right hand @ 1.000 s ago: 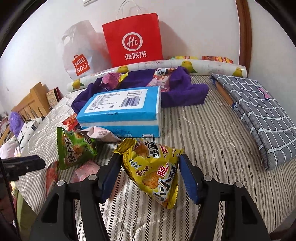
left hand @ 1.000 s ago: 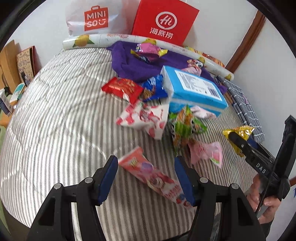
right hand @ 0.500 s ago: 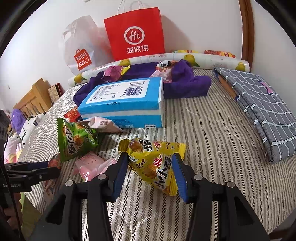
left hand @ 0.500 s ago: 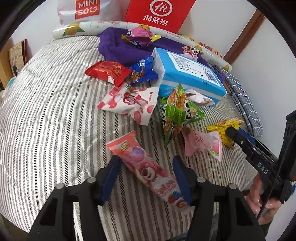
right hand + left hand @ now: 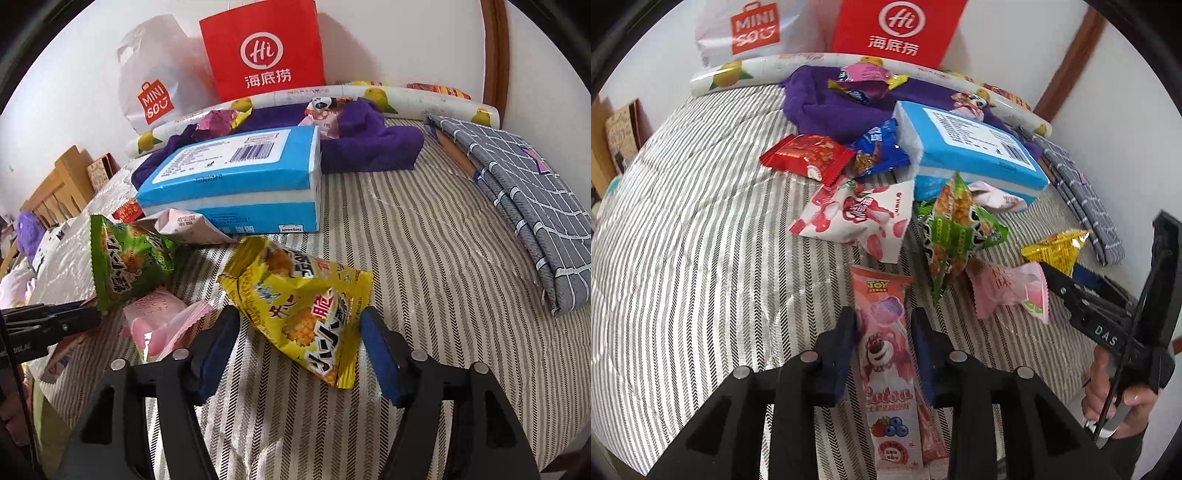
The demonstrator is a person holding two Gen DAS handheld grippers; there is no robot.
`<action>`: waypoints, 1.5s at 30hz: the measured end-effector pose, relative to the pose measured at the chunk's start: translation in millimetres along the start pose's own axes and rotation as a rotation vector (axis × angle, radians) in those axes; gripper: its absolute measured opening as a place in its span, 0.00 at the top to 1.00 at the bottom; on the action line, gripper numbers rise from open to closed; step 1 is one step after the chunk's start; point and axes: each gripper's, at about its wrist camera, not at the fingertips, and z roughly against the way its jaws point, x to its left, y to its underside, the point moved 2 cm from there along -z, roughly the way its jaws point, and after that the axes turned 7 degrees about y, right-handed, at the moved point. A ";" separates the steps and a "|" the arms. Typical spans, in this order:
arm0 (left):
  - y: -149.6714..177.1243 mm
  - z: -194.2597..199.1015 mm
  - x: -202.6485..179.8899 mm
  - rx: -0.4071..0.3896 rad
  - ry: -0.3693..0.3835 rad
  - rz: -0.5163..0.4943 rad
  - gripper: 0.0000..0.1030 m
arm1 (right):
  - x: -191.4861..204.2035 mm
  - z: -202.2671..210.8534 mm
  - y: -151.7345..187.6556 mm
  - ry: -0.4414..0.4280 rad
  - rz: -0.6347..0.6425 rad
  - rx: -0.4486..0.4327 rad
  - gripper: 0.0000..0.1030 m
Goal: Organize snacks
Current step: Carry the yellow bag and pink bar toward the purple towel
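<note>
A long pink Lotso snack packet lies on the striped bed, pointing away from me. My left gripper is closing on it, and both blue pads touch its edges. The right wrist view has a yellow crisp bag lying on the bed between the pads of my right gripper. Those jaws are opening and stand clear of the bag. A green snack bag and a small pink packet lie between the two grippers. The right gripper's black fingers reach in from the right, held by a hand.
Farther back lie a white-and-red bag, a red packet, a blue packet and a blue tissue pack on a purple cloth. A red paper bag and a white plastic bag lean on the wall. Folded grey checked fabric lies at right.
The left jaws have drawn in onto the pink packet, which now lies straight between them. The right jaws pinched the yellow bag, then spread apart again.
</note>
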 end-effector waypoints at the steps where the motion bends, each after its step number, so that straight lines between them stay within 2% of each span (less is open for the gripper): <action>1: 0.6 -0.5 -1.8 -0.002 -0.009 -0.011 0.71 | 0.5 -1.3 -0.1 0.003 0.002 0.000 0.31; 3: 1.2 -1.4 -4.7 -0.009 -0.026 -0.030 0.71 | 1.4 -2.7 -0.6 0.005 0.003 -0.009 0.31; 5: 0.8 -2.0 -5.5 -0.014 -0.053 -0.045 0.77 | 1.5 -3.8 -1.3 0.010 -0.001 -0.018 0.32; 9: -0.7 -0.3 -0.8 -0.013 -0.032 -0.025 0.78 | 1.2 -3.6 -1.5 0.039 0.012 -0.026 0.45; 14: -1.9 9.3 0.4 -0.025 -0.024 -0.016 0.79 | -5.1 2.3 -2.4 0.009 -0.018 -0.019 0.46; 20: -11.5 28.1 -4.7 -0.056 -0.014 -0.020 0.79 | -5.6 26.8 -11.3 0.008 -0.020 -0.061 0.46; 30: -32.8 54.7 -6.9 -0.113 0.008 -0.013 0.79 | 1.2 59.5 -43.7 0.004 0.010 -0.133 0.46; 45: -102.8 52.8 4.0 -0.165 -0.013 0.027 0.79 | -2.9 54.9 -114.5 0.027 0.034 -0.185 0.46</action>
